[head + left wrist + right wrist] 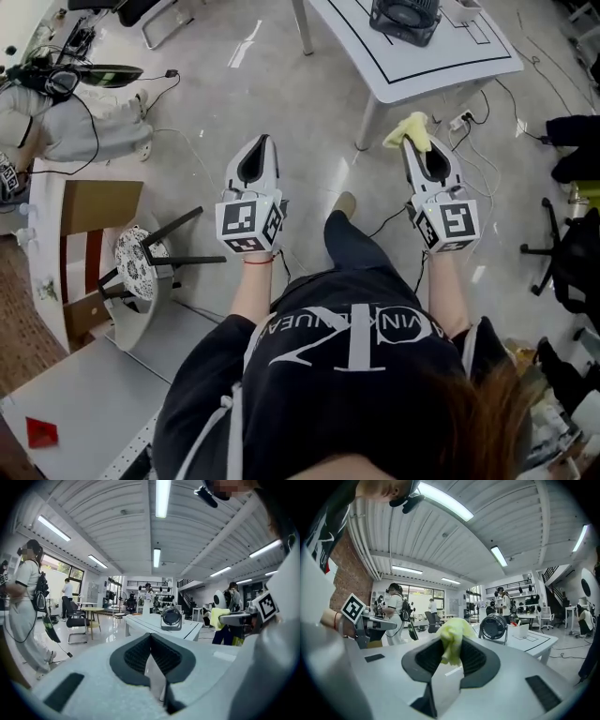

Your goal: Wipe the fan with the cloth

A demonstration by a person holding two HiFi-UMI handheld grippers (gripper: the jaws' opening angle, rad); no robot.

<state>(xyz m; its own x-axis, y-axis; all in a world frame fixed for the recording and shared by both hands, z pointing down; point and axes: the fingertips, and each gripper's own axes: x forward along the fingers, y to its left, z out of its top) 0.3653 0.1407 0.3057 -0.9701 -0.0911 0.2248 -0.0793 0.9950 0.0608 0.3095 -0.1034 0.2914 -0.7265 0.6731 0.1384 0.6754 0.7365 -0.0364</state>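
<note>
A small black fan (405, 19) stands on the white table (450, 70) at the top of the head view; it also shows as the fan (171, 618) ahead in the left gripper view and as the fan (493, 628) in the right gripper view. A yellow cloth (409, 131) bunches out of my right gripper (413, 141), which is shut on it; the cloth (453, 637) fills the gap between its pads. My left gripper (261, 145) is shut with nothing in it, to the left of the right one. Both are held over the floor, short of the table.
A table leg (367, 122) and floor cables (469, 159) lie just ahead of the right gripper. A black office chair (567, 253) stands at the right, a cardboard box (89, 244) and a round stool (141, 267) at the left. Several people stand across the room.
</note>
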